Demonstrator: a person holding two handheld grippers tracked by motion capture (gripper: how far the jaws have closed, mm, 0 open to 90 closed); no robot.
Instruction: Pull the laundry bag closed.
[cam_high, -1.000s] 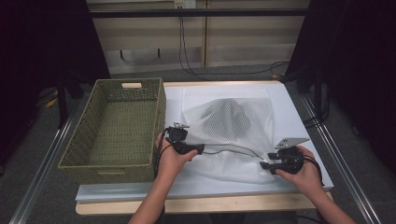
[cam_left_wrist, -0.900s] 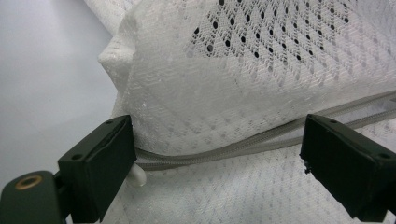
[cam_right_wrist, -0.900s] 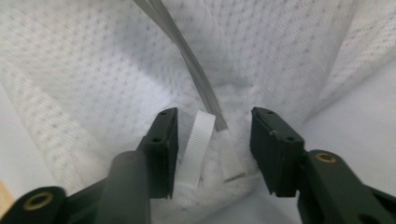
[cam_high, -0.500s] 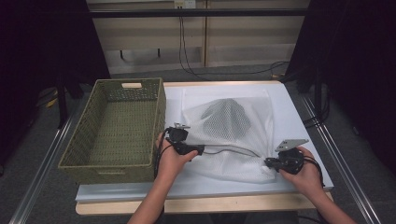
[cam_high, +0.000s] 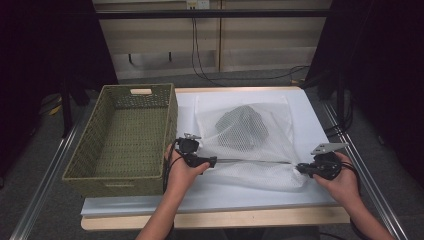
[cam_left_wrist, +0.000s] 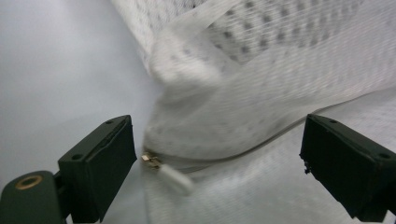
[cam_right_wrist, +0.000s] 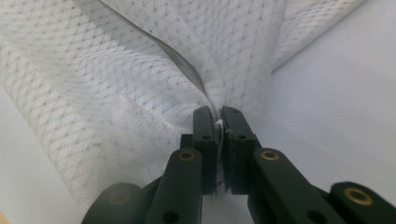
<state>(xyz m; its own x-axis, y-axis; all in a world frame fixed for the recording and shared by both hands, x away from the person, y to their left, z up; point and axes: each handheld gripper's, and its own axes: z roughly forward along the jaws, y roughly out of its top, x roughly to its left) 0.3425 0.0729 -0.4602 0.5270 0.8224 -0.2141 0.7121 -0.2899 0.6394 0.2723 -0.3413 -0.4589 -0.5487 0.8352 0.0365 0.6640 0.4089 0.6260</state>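
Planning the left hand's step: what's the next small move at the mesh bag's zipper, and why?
Probably ease the left tongs forward and shut on the zipper pull. They stand open with the pull lying between them, nearer one jaw, ungripped. The right tongs already pinch the mesh bag at its far corner, keeping the zipper line taut.

- The basket (cam_high: 125, 135) stands on the bench's (cam_high: 305, 100) left part.
- The mesh bag (cam_high: 250, 145) lies just right of it, with a bundle (cam_high: 242, 127) inside.

White table (cam_high: 310, 117): green wicker basket (cam_high: 125, 135) left, mesh bag (cam_high: 250, 140) centre.
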